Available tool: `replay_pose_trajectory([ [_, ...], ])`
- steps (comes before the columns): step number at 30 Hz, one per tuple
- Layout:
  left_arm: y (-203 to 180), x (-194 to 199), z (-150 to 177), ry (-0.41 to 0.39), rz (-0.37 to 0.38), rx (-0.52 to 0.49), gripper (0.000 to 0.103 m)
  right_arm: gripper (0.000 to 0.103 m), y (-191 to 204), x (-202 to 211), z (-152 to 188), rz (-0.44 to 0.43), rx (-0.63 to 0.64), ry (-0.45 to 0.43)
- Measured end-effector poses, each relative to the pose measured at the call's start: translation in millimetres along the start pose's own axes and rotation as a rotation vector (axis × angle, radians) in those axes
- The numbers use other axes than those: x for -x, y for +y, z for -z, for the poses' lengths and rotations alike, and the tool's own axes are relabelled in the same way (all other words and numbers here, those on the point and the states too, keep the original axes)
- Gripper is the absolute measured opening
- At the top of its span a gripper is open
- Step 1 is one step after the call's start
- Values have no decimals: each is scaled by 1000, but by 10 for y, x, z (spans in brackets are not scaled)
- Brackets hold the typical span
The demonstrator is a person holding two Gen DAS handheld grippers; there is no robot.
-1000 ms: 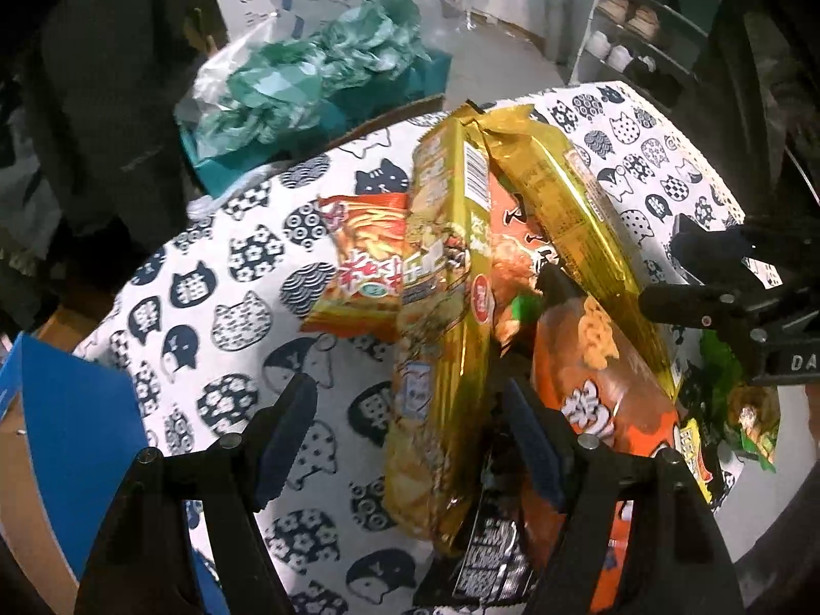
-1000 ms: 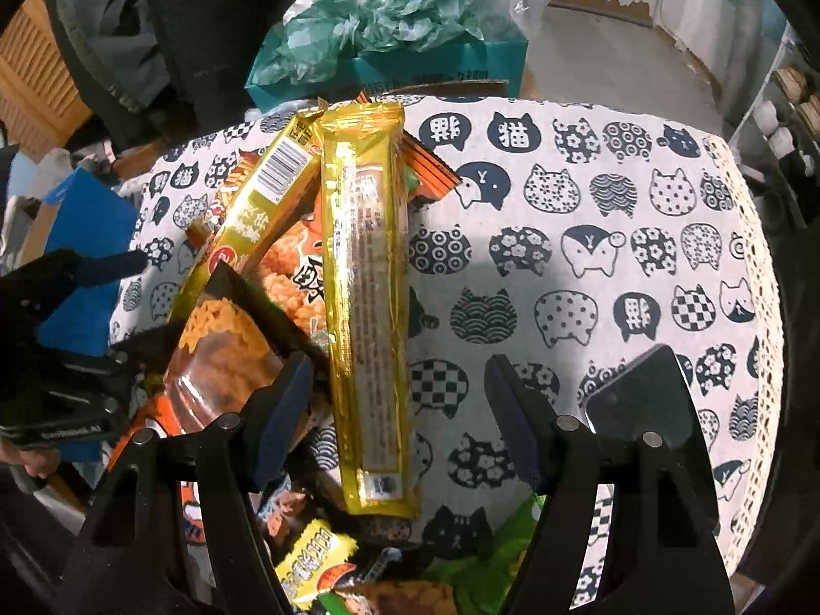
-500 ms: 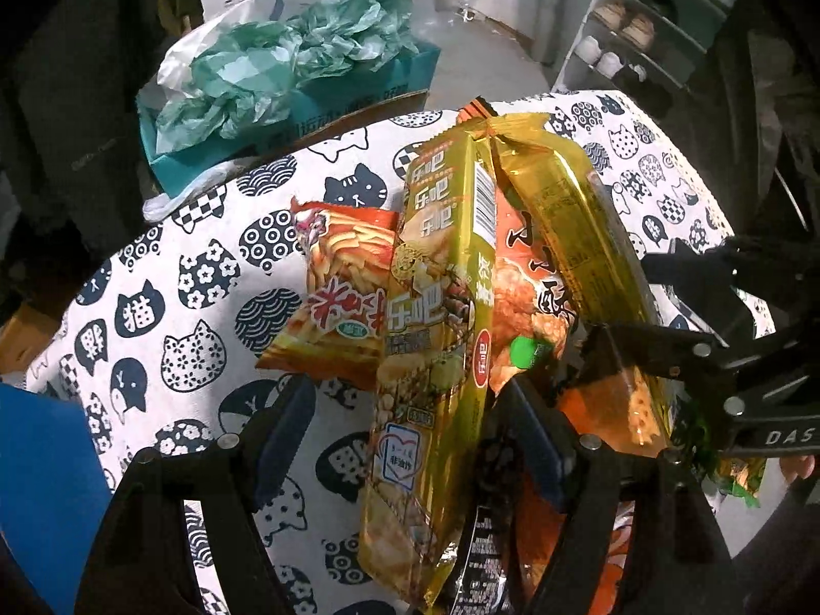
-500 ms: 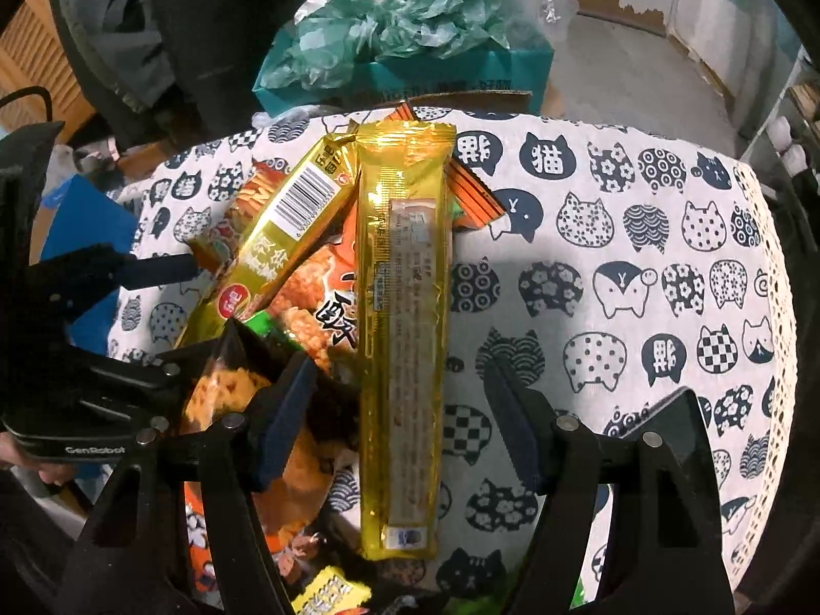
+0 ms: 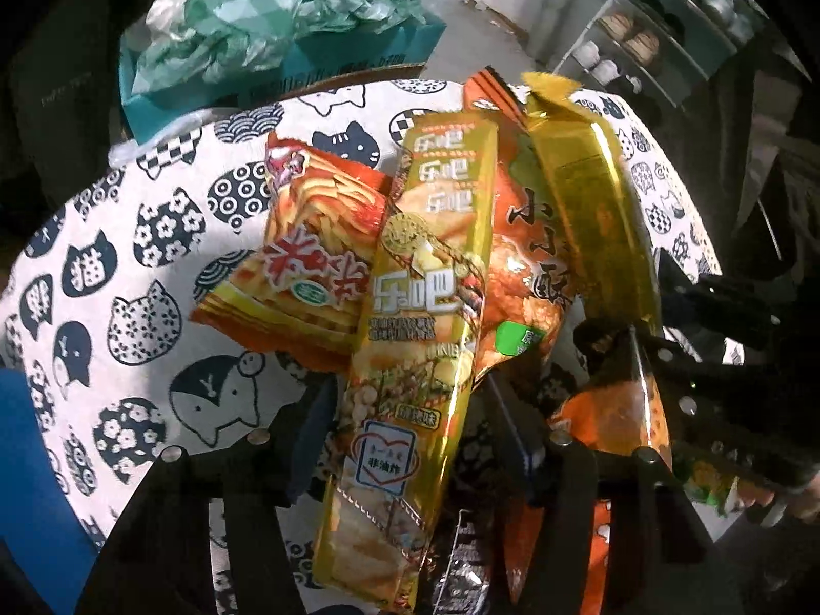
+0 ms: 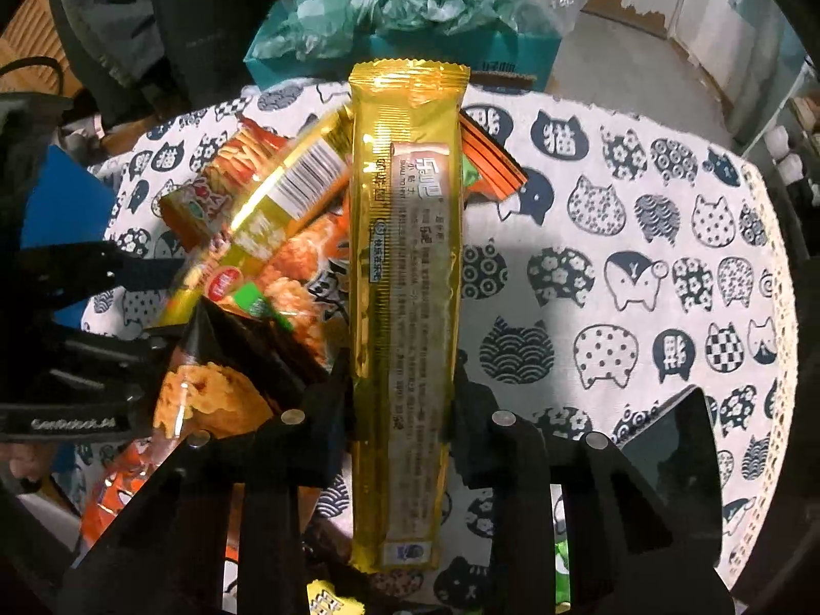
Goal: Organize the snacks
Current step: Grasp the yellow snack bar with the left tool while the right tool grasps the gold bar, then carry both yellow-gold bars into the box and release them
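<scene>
Each gripper is shut on a long gold snack packet over a pile of snacks on the cat-print tablecloth point(image 6: 615, 236). My left gripper point(image 5: 405, 430) holds one gold packet point(image 5: 410, 359) by its lower half. My right gripper point(image 6: 402, 405) holds the other gold packet point(image 6: 407, 277), its back label facing up; it also shows in the left wrist view point(image 5: 599, 256). Under them lie an orange-red chip bag point(image 5: 312, 261), a large orange bag point(image 5: 523, 266) and a dark bag with orange snacks point(image 6: 215, 389). The left gripper's packet also shows in the right wrist view point(image 6: 266, 220).
A teal box stuffed with green plastic bags point(image 6: 405, 15) stands past the table's far edge. A blue box point(image 5: 31, 487) is at the left. A dark phone-like slab point(image 6: 671, 456) lies on the cloth at the right. More small packets point(image 6: 323, 599) lie near me.
Both grippers have closed from open onto their gold packets and moved forward over the pile. The packets now sit clamped between the fingers.
</scene>
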State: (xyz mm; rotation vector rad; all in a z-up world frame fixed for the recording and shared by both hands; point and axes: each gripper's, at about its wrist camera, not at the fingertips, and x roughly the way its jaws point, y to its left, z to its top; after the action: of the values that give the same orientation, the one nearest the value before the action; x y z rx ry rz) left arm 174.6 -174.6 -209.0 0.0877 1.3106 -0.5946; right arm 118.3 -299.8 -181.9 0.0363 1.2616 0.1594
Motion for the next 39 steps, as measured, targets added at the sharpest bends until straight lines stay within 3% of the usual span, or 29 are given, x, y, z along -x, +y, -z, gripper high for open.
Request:
replay_pose_trajectory([
  [2,-20,1,8,-4,-14,-12,38,32,7,27,9,-1,8,-8],
  [4,-50,-2,18,-1,-41,-43,33,32,6,36,21,4,10,-11],
  [12,-114,120,103,-44,-112,-88,31,32,-39,138,26,9,-3,-26],
  [18,-199,393,186,-142,-182,-129,31,32,8,289,3,13,8,-58],
  [39,-253,1473,616,-361,-256,-99,31,32,362,955,-104,39,46,-177],
])
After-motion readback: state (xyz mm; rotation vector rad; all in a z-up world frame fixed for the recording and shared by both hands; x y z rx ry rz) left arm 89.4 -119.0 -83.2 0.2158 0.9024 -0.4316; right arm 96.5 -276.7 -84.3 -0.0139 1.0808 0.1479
